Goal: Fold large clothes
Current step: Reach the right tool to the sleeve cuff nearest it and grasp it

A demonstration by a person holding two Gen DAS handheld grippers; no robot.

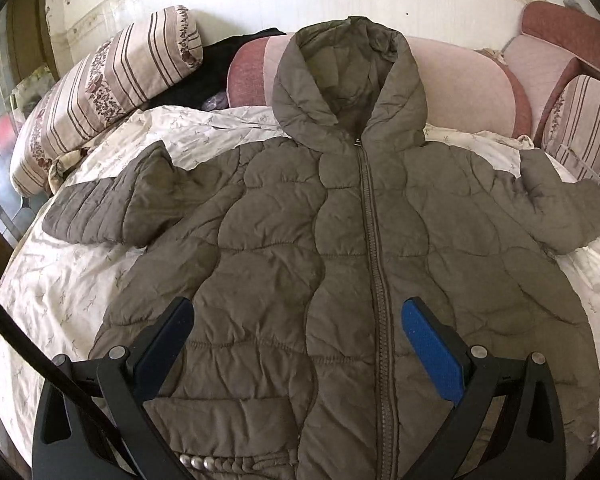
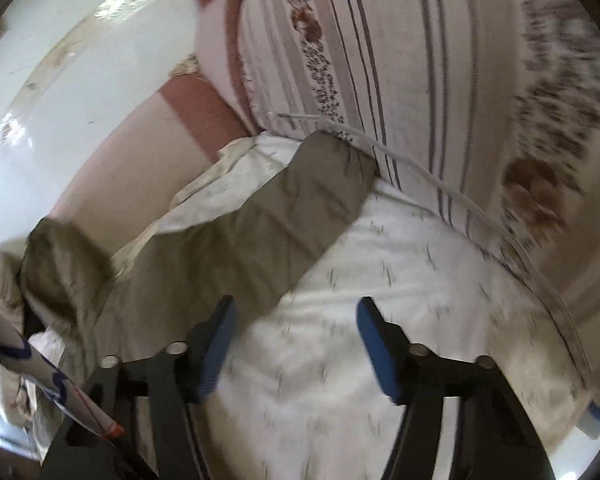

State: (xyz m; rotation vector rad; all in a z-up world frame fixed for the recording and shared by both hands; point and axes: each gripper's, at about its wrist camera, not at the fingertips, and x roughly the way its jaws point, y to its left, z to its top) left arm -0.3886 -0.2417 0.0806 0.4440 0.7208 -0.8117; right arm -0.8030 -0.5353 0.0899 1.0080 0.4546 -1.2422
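Left tongs sit nearest the lens, spread wide, holding nothing, poised over the lower front of the jacket. Right tongs likewise spread and empty, over bare sheet just beside the jacket's right sleeve; that view is motion-blurred, so contact w/ the fabric can't be confirmed.

Items, largest to smallest:

1. Bed, w/ a pale printed sheet. Carries the whole garment. Striped cushions along the edges, pink headboard behind.
2. Jacket: olive quilted puffer, laid face-up, zipped, hood propped against the headboard, both sleeves out to the sides. Approx. centred on the bed.
3. Left sleeve: lies flat, cuff end near the bed edge.
4. Zip: runs collar to hem, closed.

Handling assessment (judgement): light for its bulk, soft, springy fill; it will likely puff back after each fold. Shell looks smooth, prob. slippery, so a shallow pinch may slide off. Not fragile.

Recommended hold: pinch at the cuffs or along quilted seams, where the layers are thinnest, taking shell and fill together; avoid the zip teeth.
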